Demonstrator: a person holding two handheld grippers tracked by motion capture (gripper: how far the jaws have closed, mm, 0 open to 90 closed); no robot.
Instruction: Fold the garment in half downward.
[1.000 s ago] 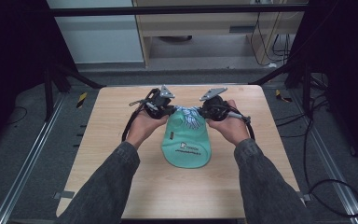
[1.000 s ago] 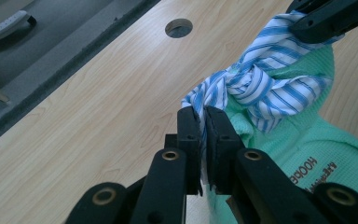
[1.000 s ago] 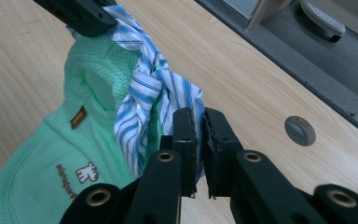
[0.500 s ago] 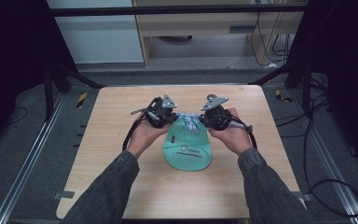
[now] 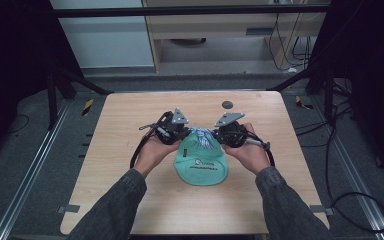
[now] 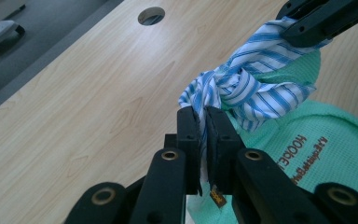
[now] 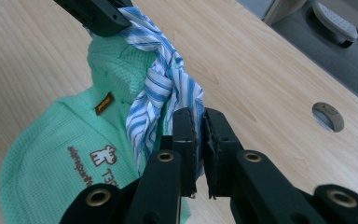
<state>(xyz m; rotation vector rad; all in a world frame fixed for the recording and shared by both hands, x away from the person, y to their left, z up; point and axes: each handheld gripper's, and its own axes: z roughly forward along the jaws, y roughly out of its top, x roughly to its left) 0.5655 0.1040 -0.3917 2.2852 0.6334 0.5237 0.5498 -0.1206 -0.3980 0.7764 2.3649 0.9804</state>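
Mint-green waffle-knit garment (image 5: 202,165) lying flat near the middle of the wooden table (image 5: 130,115), printed logo (image 5: 203,163) facing up, rounded lower edge toward the person. At the garment's far end, a blue-and-white striped tie (image 5: 202,137) twisted into a knot, raised just above the green cloth.

Left gripper (image 5: 179,134) just left of the knot, jaws pinched nearly shut on one striped tail (image 6: 200,100); seen along the left gripper view, only a thin sliver of cloth between the pads. Right gripper (image 5: 220,134) just right of the knot, jaws likewise clamped close on the other tail (image 7: 186,100). Each held by a hand (image 5: 152,152) resting low beside the garment, the other hand (image 5: 250,152) mirrored across it.

Held this way, probably, to work the knot: one tail per gripper, opposite sides, so that a pull apart would load the twist evenly. Whether tightening or loosening, cannot tell. Garment left flat on the table most likely as an anchor, its weight keeping the fabric from riding up with the tails. Small brown label (image 7: 104,103) just beside the knot, near the collar fold.

Round cable hole (image 5: 226,104) in the tabletop beyond the knot, well apart from the garment. Thin, slippery-looking striped cloth; grip close to the pad tips, so some risk of a tail slipping free under a hard pull.
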